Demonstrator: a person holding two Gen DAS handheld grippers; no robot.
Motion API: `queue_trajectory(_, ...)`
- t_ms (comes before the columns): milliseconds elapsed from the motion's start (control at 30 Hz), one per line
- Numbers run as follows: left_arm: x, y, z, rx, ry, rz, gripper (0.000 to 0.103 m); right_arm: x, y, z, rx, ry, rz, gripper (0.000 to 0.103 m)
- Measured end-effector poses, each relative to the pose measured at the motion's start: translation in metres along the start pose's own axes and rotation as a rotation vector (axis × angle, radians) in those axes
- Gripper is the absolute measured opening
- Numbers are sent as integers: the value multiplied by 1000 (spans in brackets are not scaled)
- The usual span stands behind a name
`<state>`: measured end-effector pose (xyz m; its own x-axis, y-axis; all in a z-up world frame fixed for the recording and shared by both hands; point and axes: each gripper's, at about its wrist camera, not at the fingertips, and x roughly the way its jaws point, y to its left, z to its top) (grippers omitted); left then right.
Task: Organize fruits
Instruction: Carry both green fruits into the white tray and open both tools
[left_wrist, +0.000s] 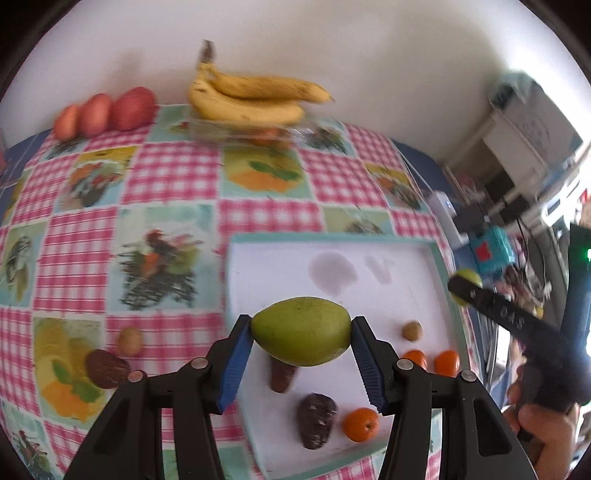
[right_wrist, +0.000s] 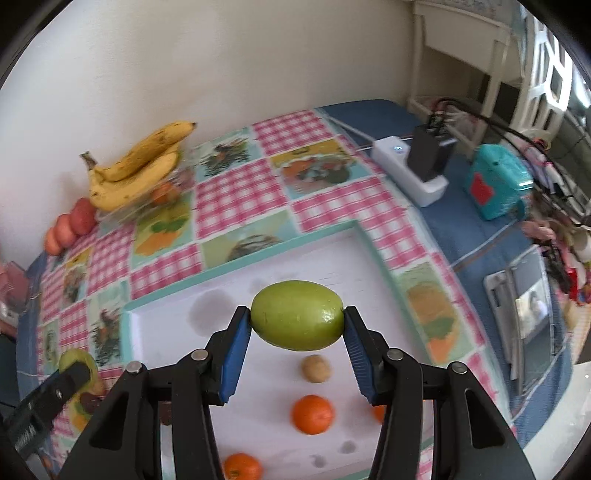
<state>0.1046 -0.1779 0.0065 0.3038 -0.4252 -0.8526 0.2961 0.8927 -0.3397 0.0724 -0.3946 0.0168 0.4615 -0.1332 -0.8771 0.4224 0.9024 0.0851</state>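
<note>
Over the white tray (left_wrist: 424, 254), two tongs each hold a green fruit.
Left gripper (left_wrist: 301, 338) squeezes a green mango (left_wrist: 301, 330) mid-frame; right gripper (right_wrist: 297, 325) squeezes a green fruit (right_wrist: 297, 314). Oranges (right_wrist: 312, 413) lie low on the tray; bananas (left_wrist: 255, 99) sit upper middle.

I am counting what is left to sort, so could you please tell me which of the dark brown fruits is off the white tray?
The dark brown fruit lying on the checked tablecloth, left of the white tray. The other two rest inside the tray.
</note>
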Motion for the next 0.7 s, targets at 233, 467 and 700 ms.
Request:
queue_trajectory(233, 25, -35, -12, 101, 64, 19, 57, 9, -22, 0, 44, 27, -2, 52)
queue_trajectory(467, 47, -51, -23, 148, 116, 35, 57, 23, -28, -3, 54, 69, -5, 53)
queue_trajectory(700, 62, -57, -31, 170, 148, 55, 57, 47, -37, -9, 65, 134, -17, 53)
